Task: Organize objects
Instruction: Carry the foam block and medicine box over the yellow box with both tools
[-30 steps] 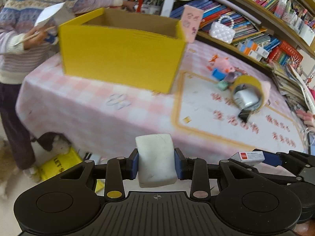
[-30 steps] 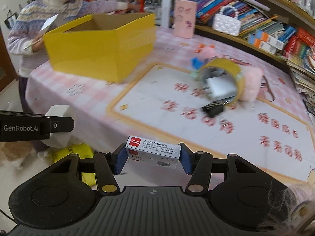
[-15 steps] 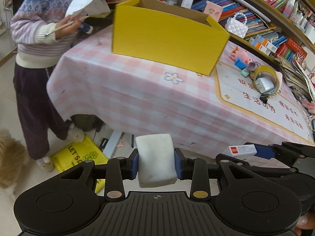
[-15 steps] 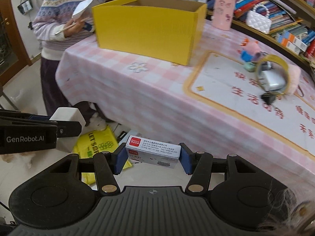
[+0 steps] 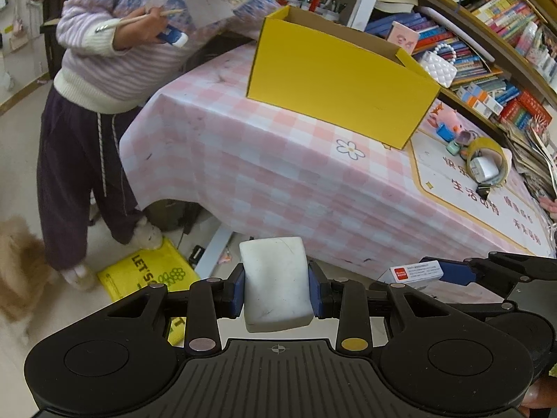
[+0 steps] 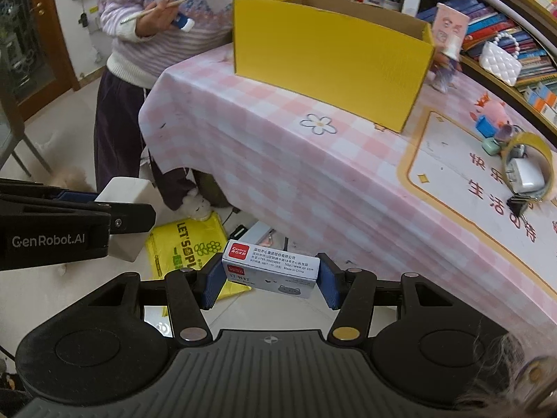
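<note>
Presently, item one: left gripper (image 5: 276, 287), jaws clamped on one white eraser (image 5: 275, 284), held off the near edge of the desk (image 5: 278, 181) above the floor. Item two: right gripper (image 6: 271, 275), jaws clamped end to end on one small staple box (image 6: 271, 271) with a red label, likewise off the desk edge. Step in hand, by judgement: carrying both pieces toward one open yellow cardboard box (image 6: 330, 59) standing at the far side of the pink checked cloth. Next move calls for lifting each gripper over the box rim before the jaws part, one piece after the other. Remaining on the desk, well apart from the box: one roll of yellow tape (image 6: 532, 163) lying around one white charger (image 6: 525, 176), one black binder clip (image 6: 518, 205), one pink pig toy (image 6: 492, 111). Bystander: one person (image 5: 115, 69) in a striped sweater at the desk's far corner.
</note>
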The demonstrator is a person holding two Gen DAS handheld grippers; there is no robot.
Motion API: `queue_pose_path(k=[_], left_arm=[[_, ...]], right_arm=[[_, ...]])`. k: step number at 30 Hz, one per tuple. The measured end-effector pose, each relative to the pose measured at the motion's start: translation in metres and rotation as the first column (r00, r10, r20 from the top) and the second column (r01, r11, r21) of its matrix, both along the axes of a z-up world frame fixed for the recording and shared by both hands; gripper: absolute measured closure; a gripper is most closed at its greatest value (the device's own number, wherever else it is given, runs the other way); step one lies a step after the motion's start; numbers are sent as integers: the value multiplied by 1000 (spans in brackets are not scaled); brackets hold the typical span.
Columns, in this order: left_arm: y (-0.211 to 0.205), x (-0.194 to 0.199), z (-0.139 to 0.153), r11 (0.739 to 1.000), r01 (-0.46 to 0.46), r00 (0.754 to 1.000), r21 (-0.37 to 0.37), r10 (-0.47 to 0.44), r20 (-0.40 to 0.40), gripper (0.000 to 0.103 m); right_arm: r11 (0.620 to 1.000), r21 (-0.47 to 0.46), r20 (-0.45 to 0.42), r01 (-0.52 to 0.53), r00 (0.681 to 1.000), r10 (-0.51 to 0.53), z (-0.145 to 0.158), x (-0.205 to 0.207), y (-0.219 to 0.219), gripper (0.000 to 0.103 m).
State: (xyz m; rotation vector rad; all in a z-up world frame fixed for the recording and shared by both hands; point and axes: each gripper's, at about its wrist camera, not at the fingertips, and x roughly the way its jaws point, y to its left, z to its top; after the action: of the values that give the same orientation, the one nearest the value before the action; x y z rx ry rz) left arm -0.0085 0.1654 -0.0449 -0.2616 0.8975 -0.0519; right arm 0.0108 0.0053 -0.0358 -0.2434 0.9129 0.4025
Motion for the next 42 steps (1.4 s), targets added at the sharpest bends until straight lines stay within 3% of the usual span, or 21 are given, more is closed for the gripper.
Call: queue_pose_path(k=[7,11,17,21,25,29,35,42], left_arm=[[11,2,-9,999,-47,998,-20,46,-30,69],[12,11,-3,999,-47,999,-3,47,4,69],[8,47,45,1000,-19,986,17,16,168,69],[4,82,86,1000,-2,949,30,-7,316,69],[-4,118,117,999,14,910,31,-26,414,69],[-15,157,121,998,21,906,51,-41,421,69],[-23,212,96,997,-11,942,71,-14,336,69],[-38,249,67,991,17,969,132,-48,241,69]], right_arm=[[999,-21,-43,-50,998,49,-7,5,12,51],[997,-24,-22,-73,997,72,-6,13,17,51],[997,29,210,-68,976,61,35,37,13,51],[995,83,396,-60,918,23,78,70,3,51],[988,139,481,-63,877,-12,106,111,-11,51],[993,109,473,-51,881,-7,106,157,-19,51],[997,21,371,-76,927,63,78,218,-16,51],[989,-40,274,-143,950,149,54,256,-3,50]])
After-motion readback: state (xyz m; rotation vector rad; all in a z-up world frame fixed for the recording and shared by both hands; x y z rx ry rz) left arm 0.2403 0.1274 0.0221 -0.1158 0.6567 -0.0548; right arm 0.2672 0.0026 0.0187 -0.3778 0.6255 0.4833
